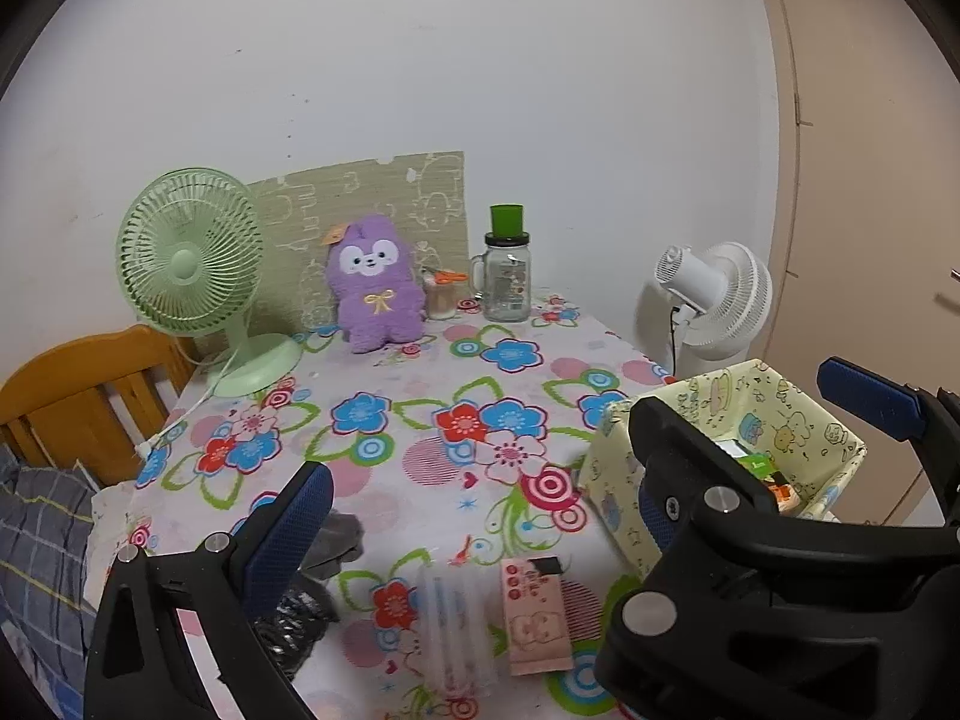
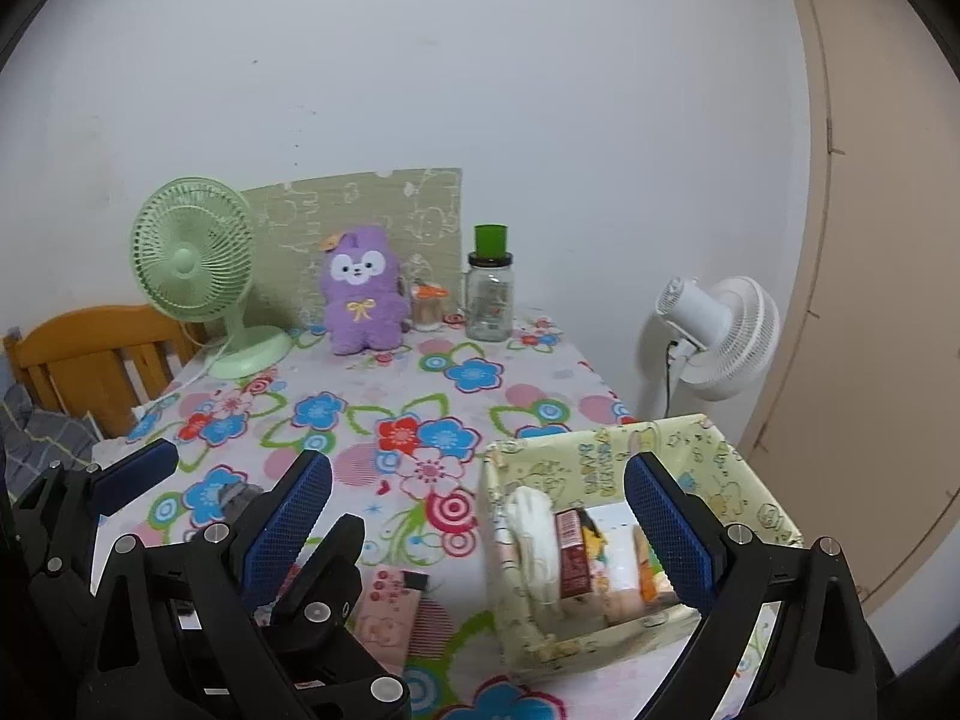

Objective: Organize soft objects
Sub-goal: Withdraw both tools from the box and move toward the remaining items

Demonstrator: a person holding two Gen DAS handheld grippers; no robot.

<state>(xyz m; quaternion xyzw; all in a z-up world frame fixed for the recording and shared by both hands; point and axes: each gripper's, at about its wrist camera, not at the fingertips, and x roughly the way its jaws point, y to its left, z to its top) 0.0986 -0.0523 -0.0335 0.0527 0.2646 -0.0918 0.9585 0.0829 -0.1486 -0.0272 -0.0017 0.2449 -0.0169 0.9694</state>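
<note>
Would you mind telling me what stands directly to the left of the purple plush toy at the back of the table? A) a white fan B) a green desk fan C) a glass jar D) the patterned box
B: the green desk fan stands left of the purple plush toy.

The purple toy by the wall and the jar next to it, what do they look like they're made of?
Purple toy: fuzzy plush fabric, matte, pile looks shaggy. Jar: clear glass or perhaps plastic, glossy, see-through, with a green cap that looks like plastic.
</note>
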